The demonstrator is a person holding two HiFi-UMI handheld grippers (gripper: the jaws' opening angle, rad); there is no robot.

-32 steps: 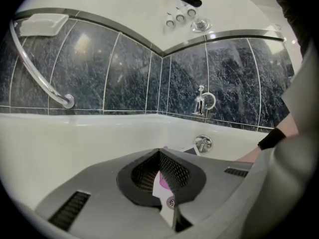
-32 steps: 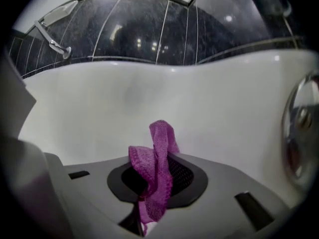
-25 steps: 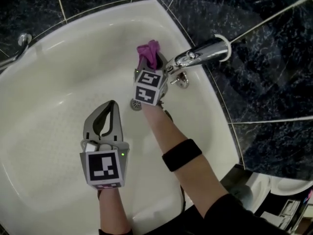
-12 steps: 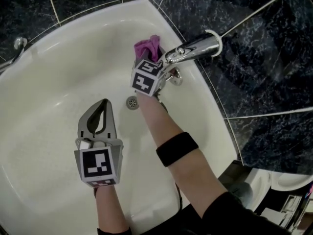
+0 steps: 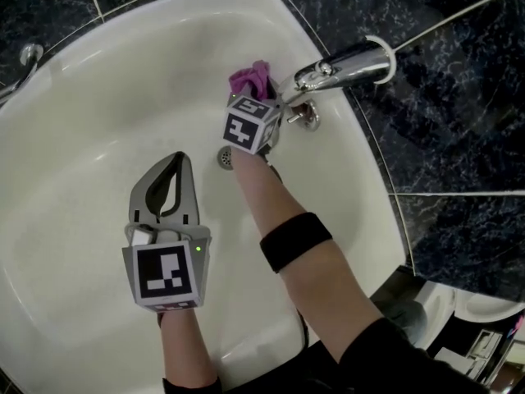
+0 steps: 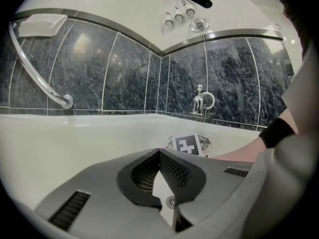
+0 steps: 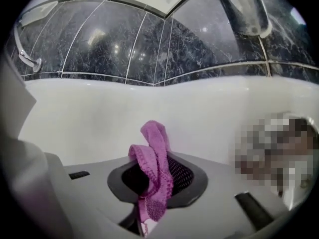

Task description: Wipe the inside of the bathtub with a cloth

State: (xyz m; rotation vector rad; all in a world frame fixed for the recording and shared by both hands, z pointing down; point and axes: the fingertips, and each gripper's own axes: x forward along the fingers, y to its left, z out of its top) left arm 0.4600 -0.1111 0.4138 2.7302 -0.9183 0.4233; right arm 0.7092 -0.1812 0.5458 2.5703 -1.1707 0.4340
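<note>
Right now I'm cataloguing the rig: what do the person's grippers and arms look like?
Both the left gripper and right gripper are grey, with curved jaws lined by black mesh pads, each carrying a white cube printed with black square markers. The left shows a green light. The right forearm wears a black band.

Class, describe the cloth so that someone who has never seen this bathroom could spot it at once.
Start at the white bathtub and find the chrome faucet on its rim by the dark tiles. Right beside the faucet, inside the tub, the right claw pinches a small crumpled cloth. It is the only bright pink thing among white, chrome and grey.
</note>
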